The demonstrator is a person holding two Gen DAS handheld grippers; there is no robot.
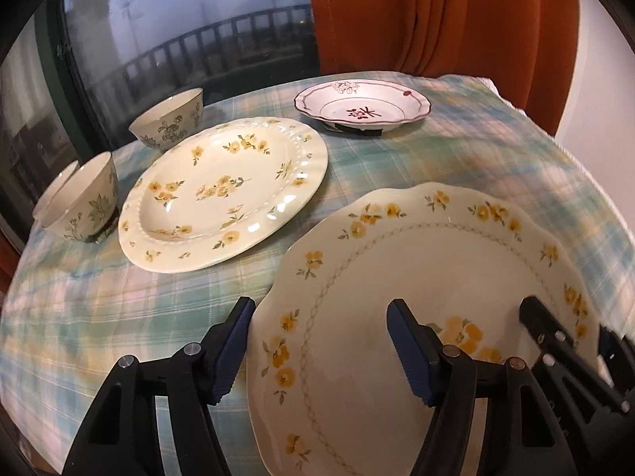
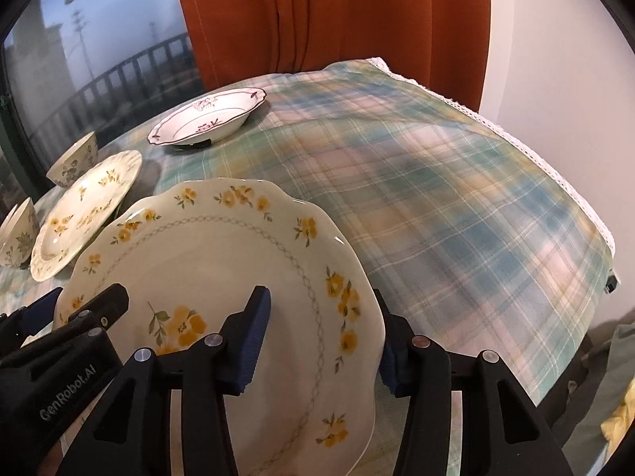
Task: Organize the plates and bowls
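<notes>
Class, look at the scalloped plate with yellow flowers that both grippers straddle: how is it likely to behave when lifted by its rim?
The scalloped plate looks like glazed ceramic, so probably stiff and breakable if dropped. Its glossy surface suggests it may slip between the fingers. Wide and shallow, it will likely tilt unless the left gripper and right gripper lift together.

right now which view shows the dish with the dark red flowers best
The left wrist view: the red-flowered dish sits whole near the frame's middle, rim trim and centre motif clear. In the right wrist view the same dish is also whole but smaller and more tilted away, its pattern harder to read.
</notes>
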